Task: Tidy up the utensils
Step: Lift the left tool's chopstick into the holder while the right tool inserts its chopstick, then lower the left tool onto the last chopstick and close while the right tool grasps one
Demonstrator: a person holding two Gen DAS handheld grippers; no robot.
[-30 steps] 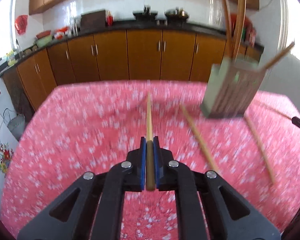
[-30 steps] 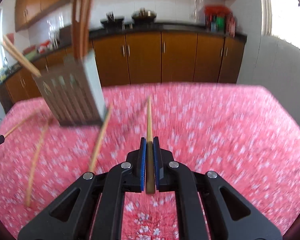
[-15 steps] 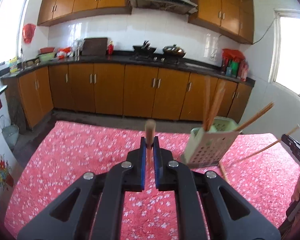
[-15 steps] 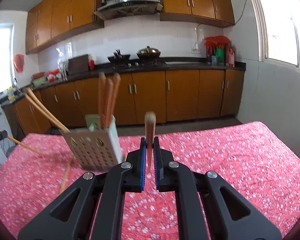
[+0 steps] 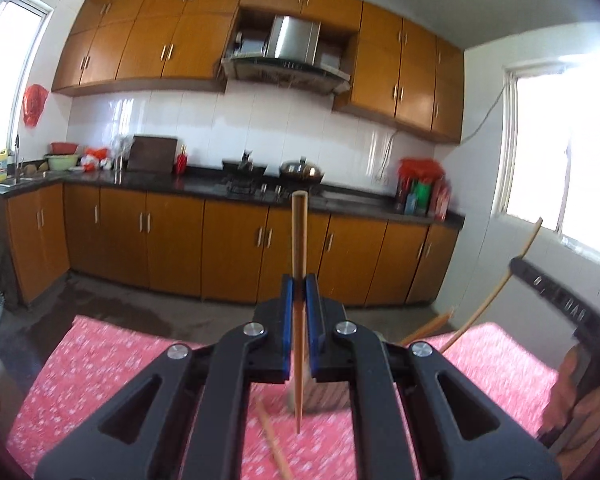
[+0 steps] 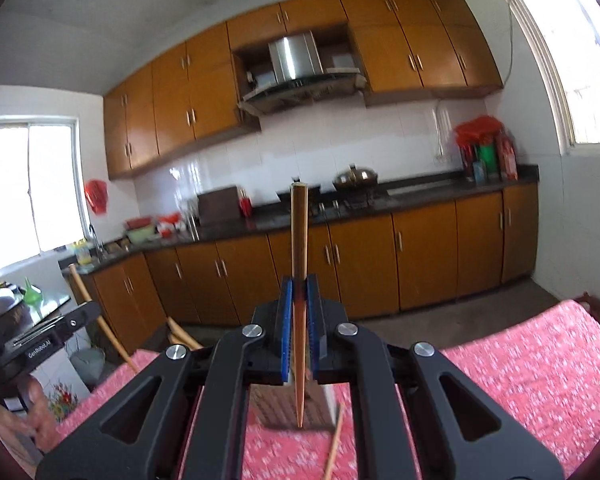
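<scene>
My left gripper [image 5: 299,280] is shut on a wooden chopstick [image 5: 299,240] that stands nearly upright, thick end up, thin tip hanging over the red floral tablecloth [image 5: 100,364]. My right gripper [image 6: 299,280] is shut on a second chopstick [image 6: 299,232] in the same way. The pale slotted utensil holder [image 5: 326,396] [image 6: 276,404] sits on the table just beyond the jaws, mostly hidden by them. Chopsticks stick out of the holder [image 5: 428,326] [image 6: 182,334]. Each view catches the other gripper at its edge [image 5: 515,265] [image 6: 92,309], clamped on its stick.
A loose chopstick [image 5: 274,446] [image 6: 334,446] lies on the cloth near the holder. A hand [image 5: 572,392] [image 6: 40,412] grips each device at the frame edges. Beyond the table's far edge are bare floor, brown base cabinets [image 5: 172,240] and a dark counter.
Both grippers rose from just above the table and tilted up toward level, each keeping its chopstick. The holder slid from beside the jaws to below and behind them.
</scene>
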